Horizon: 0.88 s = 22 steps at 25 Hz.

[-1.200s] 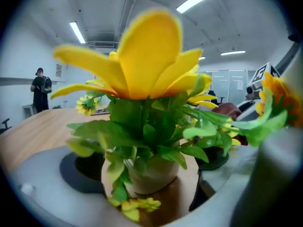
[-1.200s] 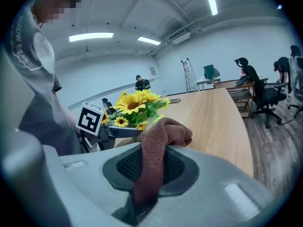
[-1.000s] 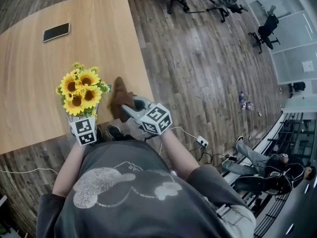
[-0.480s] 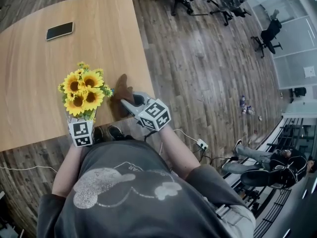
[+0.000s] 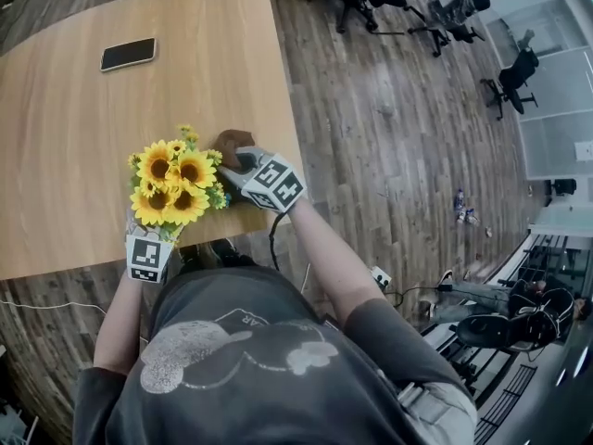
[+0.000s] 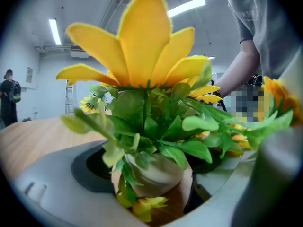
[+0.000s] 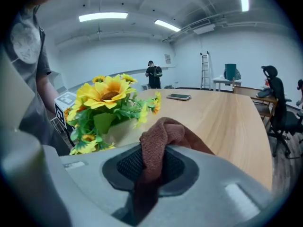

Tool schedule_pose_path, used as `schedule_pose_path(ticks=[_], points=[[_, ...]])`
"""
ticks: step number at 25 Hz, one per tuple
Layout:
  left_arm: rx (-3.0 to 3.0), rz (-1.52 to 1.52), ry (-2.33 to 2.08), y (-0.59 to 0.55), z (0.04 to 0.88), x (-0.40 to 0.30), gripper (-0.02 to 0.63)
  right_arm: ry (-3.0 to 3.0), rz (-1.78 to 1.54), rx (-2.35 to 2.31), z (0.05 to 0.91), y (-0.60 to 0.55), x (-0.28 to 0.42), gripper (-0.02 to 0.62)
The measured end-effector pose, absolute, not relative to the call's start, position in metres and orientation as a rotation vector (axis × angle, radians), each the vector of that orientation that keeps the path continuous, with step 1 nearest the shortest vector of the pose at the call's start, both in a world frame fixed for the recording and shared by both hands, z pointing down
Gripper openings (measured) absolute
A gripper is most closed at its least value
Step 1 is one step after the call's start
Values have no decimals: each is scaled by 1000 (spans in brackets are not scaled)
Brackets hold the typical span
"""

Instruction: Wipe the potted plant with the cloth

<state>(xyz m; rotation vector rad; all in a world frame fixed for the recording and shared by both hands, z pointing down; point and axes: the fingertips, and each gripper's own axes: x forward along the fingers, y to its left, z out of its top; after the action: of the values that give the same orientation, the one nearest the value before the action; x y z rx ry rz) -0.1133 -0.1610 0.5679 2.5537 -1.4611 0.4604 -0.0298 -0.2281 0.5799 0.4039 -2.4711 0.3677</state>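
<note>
step: approach. Cloth is gripped and plant is braced; wipe not yet begun as far as I can tell.
plant: potted plant (image 5: 176, 179) of yellow artificial sunflowers with green leaves in a pale round pot (image 6: 158, 171). It stands on the light wooden desk (image 5: 74, 156), near the front edge.
left tool (image 6: 156, 195): jaws wide, set round the pot at its base; reads as a bracing grip.
right tool (image 5: 239, 163): clamped on a brown terry cloth (image 7: 158, 136), with a fold bunched out ahead of the jaws.
plant vs right tool: blooms sit just beside the cloth, to its left and slightly ahead. Can't tell if they touch.
next: swing the fold left onto the leaves and petals with light strokes. The pot looks light, so the left tool must stop it tipping or sliding toward the edge.
</note>
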Motion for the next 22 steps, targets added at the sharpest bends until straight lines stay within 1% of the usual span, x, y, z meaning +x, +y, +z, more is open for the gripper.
schedule_pose_path(ticks=[8,22], points=[[2644,475,-1315,-158,567,-117,495,-2424,231,175,590,-208,-72,57],[2720,485,-1183,-165,570,-128,497,-2427,197,172,588,-154,-80,57]])
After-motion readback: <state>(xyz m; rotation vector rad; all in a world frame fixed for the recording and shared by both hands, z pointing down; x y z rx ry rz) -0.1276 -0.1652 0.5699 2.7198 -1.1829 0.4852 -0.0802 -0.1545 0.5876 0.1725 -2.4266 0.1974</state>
